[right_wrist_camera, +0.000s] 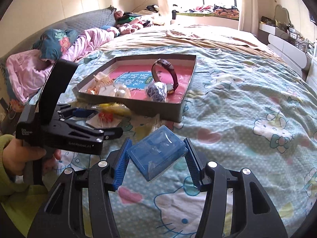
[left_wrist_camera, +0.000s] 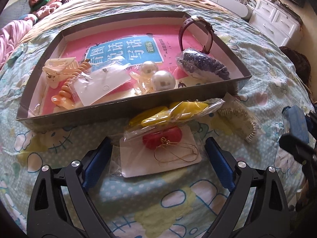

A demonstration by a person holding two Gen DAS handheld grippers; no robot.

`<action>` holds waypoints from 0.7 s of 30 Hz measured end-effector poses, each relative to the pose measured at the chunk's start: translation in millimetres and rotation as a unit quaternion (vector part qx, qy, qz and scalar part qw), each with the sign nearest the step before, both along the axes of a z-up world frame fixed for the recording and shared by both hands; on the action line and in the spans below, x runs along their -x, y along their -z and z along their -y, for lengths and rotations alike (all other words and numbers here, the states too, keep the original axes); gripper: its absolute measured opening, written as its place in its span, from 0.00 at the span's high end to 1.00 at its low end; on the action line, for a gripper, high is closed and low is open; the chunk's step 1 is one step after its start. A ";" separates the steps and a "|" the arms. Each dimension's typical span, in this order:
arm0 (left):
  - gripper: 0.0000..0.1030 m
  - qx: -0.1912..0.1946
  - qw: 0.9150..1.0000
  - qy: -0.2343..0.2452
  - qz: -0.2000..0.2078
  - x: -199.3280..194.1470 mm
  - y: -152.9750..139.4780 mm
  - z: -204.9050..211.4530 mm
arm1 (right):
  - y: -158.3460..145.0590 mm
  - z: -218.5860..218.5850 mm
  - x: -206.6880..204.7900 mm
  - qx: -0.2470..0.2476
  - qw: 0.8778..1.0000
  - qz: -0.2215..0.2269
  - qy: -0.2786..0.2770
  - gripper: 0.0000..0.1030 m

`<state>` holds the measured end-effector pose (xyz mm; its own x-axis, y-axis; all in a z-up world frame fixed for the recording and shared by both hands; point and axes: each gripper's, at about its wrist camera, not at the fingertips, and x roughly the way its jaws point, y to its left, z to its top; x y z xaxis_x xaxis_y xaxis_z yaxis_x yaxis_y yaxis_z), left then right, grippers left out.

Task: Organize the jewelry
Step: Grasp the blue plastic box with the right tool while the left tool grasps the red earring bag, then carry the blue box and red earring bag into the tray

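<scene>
My left gripper [left_wrist_camera: 158, 142] is open and points down at the bedspread. A white card with gold hoop earrings [left_wrist_camera: 160, 158] in a clear sleeve lies between its blue pads, which stand apart from it. Just beyond lie a red piece [left_wrist_camera: 162, 136] and a bag of yellow hair clips [left_wrist_camera: 172, 113]. My right gripper [right_wrist_camera: 157, 140] is shut on a clear blue plastic box [right_wrist_camera: 156, 154], held above the bed. The grey box tray [left_wrist_camera: 118, 107] holds a claw clip [left_wrist_camera: 59, 69], two pearl balls [left_wrist_camera: 162, 80], a watch [left_wrist_camera: 198, 31] and a bag of purple beads [left_wrist_camera: 204, 65].
A bagged clear spiral hair tie [left_wrist_camera: 239, 119] lies right of the yellow clips, near the tray's corner. Pink bedding and pillows [right_wrist_camera: 49, 59] are piled at the left of the bed. White drawers [left_wrist_camera: 277, 21] stand beyond the bed's right edge. A hand in a green sleeve [right_wrist_camera: 17, 158] holds the left gripper.
</scene>
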<state>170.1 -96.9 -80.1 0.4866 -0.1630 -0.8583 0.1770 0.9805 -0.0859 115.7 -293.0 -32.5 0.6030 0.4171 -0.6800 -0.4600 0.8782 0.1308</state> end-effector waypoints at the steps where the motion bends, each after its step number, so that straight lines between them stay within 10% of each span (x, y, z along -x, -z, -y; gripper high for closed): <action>1: 0.17 0.003 1.000 0.001 0.001 1.8 -1.3 -1.7 | -1.5 0.4 -0.6 -0.001 1.000 0.001 0.001 0.50; 21: 0.17 0.010 0.998 -0.030 0.055 46.7 -45.8 -67.3 | -34.0 -63.0 -9.7 0.002 0.998 0.030 -0.056 0.50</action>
